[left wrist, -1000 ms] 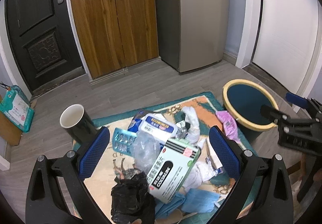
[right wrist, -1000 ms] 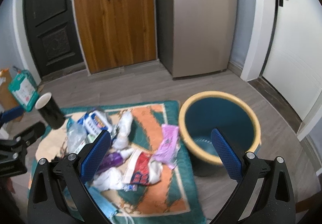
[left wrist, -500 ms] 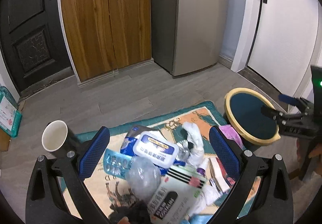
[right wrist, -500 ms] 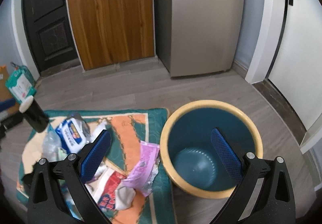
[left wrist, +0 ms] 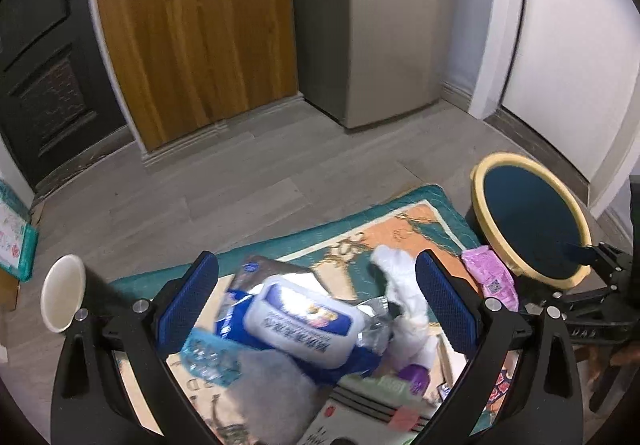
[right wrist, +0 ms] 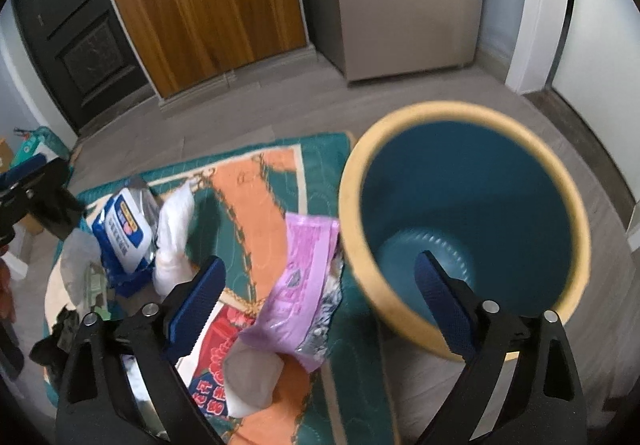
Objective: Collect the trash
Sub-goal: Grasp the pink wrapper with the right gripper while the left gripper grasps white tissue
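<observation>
Pink and crinkled, the plastic wrapper [right wrist: 302,277] lies on the rug [right wrist: 256,181], its far corner touching the yellow rim of the waste bin [right wrist: 464,221]. Your right gripper [right wrist: 320,285] hangs over it, fingers closing from a wide spread; the wrapper lies below the gap between them, and neither pad touches it. The right finger reaches over the bin's blue inside. Just near of the wrapper sit a grey-white wad [right wrist: 250,377] and a red printed packet [right wrist: 212,357].

Left of these on the rug, a white crumpled tissue [right wrist: 174,233] lies beside a blue-and-white wet-wipe pack [right wrist: 124,229]. Your left gripper [left wrist: 316,309] hovers over that pack [left wrist: 304,325], fingers spread wide and holding nothing. Through its camera the tissue [left wrist: 400,285] sits just right of the pack, with the pink wrapper [left wrist: 490,277] further right against the bin [left wrist: 532,221]. A blister sheet [left wrist: 208,361], blurred, shows near the left finger, and a black paper cup [left wrist: 66,297] with a white inside lies tipped at the rug's left edge.

The rug rests on a grey plank floor [left wrist: 200,201]. At the far side stand a wooden cabinet [left wrist: 192,25], a refrigerator [left wrist: 380,17] and a dark door [left wrist: 36,57].
</observation>
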{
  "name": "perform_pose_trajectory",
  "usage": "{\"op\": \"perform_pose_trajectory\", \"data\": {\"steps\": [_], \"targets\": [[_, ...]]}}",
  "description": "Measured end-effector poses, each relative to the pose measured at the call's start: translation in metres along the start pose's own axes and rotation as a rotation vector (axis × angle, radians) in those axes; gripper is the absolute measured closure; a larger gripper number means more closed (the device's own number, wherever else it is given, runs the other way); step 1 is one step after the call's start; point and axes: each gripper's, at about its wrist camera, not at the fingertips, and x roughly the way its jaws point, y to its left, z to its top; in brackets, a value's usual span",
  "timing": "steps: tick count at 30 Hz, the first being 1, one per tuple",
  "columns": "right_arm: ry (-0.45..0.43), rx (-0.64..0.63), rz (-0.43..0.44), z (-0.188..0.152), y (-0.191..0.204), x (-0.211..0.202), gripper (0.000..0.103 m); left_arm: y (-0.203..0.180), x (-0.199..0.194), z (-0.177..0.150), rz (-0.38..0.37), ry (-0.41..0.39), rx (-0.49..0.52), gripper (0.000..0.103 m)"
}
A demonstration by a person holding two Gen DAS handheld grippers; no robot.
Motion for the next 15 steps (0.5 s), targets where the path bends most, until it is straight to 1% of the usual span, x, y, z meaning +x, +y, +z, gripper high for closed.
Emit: {"op": "perform_pose_trajectory", "data": {"steps": [1,2,3,5,7,9,11,12,14,15], "targets": [[0.006,0.001,0.005,0.0,0.0,0.002,0.021,-0.005,0.004,0.001,0.0,0.006,0.017,0.006],[0.017,0.001,0.012,-0.001,0.0,0.003,0.025,-0.011,0.009,0.001,0.0,0.015,0.036,0.006],[0.026,0.002,0.024,-0.002,0.001,0.005,0.027,-0.017,0.015,0.001,-0.003,0.026,0.057,0.006],[0.045,-0.003,0.047,-0.003,0.003,0.008,0.038,-0.029,0.026,0.001,-0.015,0.057,0.086,0.007],[0.059,-0.006,0.065,-0.005,0.006,0.01,0.044,-0.036,0.033,0.002,-0.031,0.077,0.103,0.009],[0.078,0.003,0.092,-0.006,0.007,0.013,0.048,-0.047,0.043,0.004,-0.044,0.112,0.134,0.015],[0.095,0.012,0.111,-0.007,0.007,0.016,0.055,-0.055,0.052,0.004,-0.053,0.142,0.157,0.024],[0.102,0.013,0.115,-0.007,0.007,0.017,0.056,-0.058,0.055,0.004,-0.057,0.154,0.162,0.025],[0.121,0.014,0.118,-0.009,0.007,0.021,0.06,-0.063,0.063,0.002,-0.07,0.188,0.166,0.033],[0.13,0.014,0.118,-0.008,0.007,0.023,0.061,-0.065,0.068,0.0,-0.074,0.211,0.168,0.035]]}}
